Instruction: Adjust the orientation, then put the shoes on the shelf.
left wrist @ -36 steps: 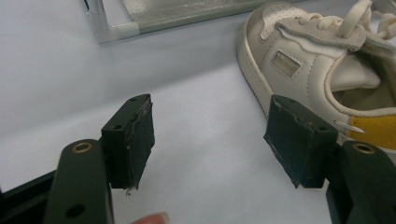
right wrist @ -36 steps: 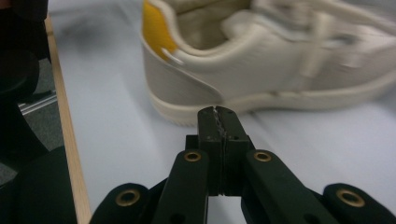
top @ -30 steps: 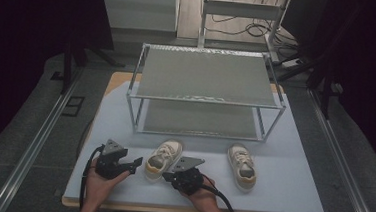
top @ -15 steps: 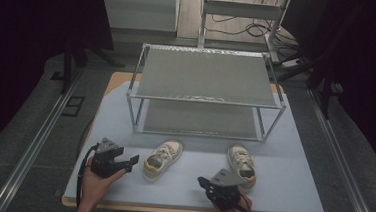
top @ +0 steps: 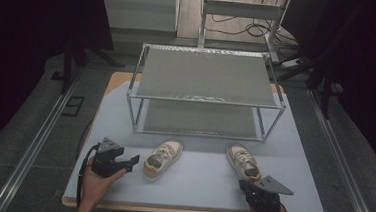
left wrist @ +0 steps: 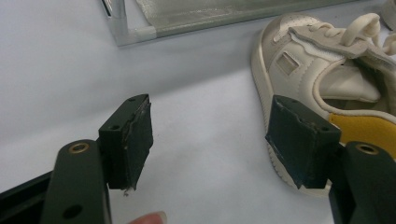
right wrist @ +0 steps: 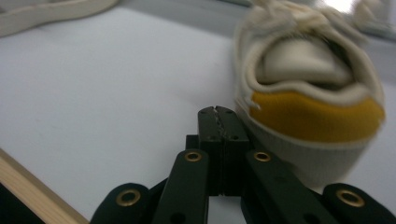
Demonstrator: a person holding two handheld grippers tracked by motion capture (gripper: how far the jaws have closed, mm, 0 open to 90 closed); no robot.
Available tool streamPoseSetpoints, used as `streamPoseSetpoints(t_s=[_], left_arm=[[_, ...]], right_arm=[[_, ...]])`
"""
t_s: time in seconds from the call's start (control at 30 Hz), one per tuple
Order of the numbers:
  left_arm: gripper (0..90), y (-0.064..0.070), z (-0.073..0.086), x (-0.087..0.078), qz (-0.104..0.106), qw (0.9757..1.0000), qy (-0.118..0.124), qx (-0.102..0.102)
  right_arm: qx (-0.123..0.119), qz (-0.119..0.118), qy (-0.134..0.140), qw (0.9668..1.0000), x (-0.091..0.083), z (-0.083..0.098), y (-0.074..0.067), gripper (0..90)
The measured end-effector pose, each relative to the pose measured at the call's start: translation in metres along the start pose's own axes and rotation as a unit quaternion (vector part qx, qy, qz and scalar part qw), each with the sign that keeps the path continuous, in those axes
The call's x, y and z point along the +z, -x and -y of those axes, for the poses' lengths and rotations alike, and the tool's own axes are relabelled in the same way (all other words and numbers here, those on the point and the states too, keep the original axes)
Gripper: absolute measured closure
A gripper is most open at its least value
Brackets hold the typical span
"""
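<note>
Lying beside right hand-held gripper [right wrist: 218, 112]: shoe [right wrist: 308, 79]

Right shoe [right wrist: 308, 93] by the shelf rack [top: 207, 95] looks pretty blurry in the right gripper view, laces cut off up top.

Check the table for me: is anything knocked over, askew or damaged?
Nothing is tipped or damaged. The two shoes sit upright on the mat before the rack, but not as a neat pair: the left shoe angles one way, the right shoe the other.
</note>
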State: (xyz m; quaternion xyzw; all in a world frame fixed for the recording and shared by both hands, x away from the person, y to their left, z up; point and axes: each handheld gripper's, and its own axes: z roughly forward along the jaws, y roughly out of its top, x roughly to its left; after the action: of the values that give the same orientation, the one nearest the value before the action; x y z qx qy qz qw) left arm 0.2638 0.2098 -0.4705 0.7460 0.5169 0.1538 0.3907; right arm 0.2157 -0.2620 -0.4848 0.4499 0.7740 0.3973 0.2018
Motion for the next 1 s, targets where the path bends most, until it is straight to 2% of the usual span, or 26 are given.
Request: streamPoseSetpoints(t_s=[0.17,0.23,0.3,0.43,0.57,0.63,0.67,0.7,0.73,0.77,0.83,0.9,1.0], left_arm=[[31.1,0.001,0.000,-0.001,0.001,1.0000,0.001,0.001],[31.0,0.002,0.000,-0.001,0.001,1.0000,0.001,0.002],[30.9,0.003,0.000,-0.001,0.002,1.0000,0.002,0.002],[30.9,0.003,0.000,-0.004,0.007,1.0000,0.006,-0.002],[30.3,0.005,-0.004,-0.013,0.020,0.9997,0.016,-0.004],[29.6,0.007,-0.007,-0.021,0.026,0.9994,0.022,0.000],[29.3,0.007,-0.007,-0.021,0.026,0.9994,0.022,0.000],[28.9,0.009,-0.010,-0.029,0.031,0.9990,0.031,0.002],[28.8,0.009,-0.010,-0.029,0.031,0.9990,0.031,0.002],[28.2,0.013,-0.013,-0.035,0.037,0.9987,0.034,0.006],[25.6,0.015,-0.015,-0.038,0.043,0.9986,0.031,0.010],[24.5,0.020,-0.016,-0.042,0.051,0.9981,0.029,0.017],[21.7,0.027,-0.018,-0.044,0.062,0.9975,0.018,0.028]], right_arm=[[0.013,0.008,0.003,0.9999,-0.007,0.008,0.016,89.1],[0.017,-0.009,0.014,0.9997,-0.010,0.006,0.018,85.1],[0.007,-0.023,0.033,0.9992,-0.017,0.002,0.016,80.2],[-0.003,-0.022,0.073,0.9971,-0.030,-0.010,0.013,61.3],[-0.002,-0.016,0.089,0.9959,-0.038,-0.019,0.016,41.3],[-0.003,-0.004,0.092,0.9957,-0.040,-0.023,0.017,28.6],[-0.003,-0.004,0.092,0.9957,-0.040,-0.023,0.017,28.6],[-0.006,0.008,0.079,0.9968,-0.040,-0.027,0.021,26.0],[-0.004,0.008,0.076,0.9971,-0.040,-0.028,0.024,25.5],[0.001,0.002,0.072,0.9974,-0.039,-0.030,0.028,24.8],[0.006,0.001,0.071,0.9975,-0.038,-0.032,0.030,24.7],[0.020,0.003,0.073,0.9971,-0.037,-0.035,0.037,24.3],[0.023,0.002,0.068,0.9974,-0.035,-0.035,0.040,23.9]])
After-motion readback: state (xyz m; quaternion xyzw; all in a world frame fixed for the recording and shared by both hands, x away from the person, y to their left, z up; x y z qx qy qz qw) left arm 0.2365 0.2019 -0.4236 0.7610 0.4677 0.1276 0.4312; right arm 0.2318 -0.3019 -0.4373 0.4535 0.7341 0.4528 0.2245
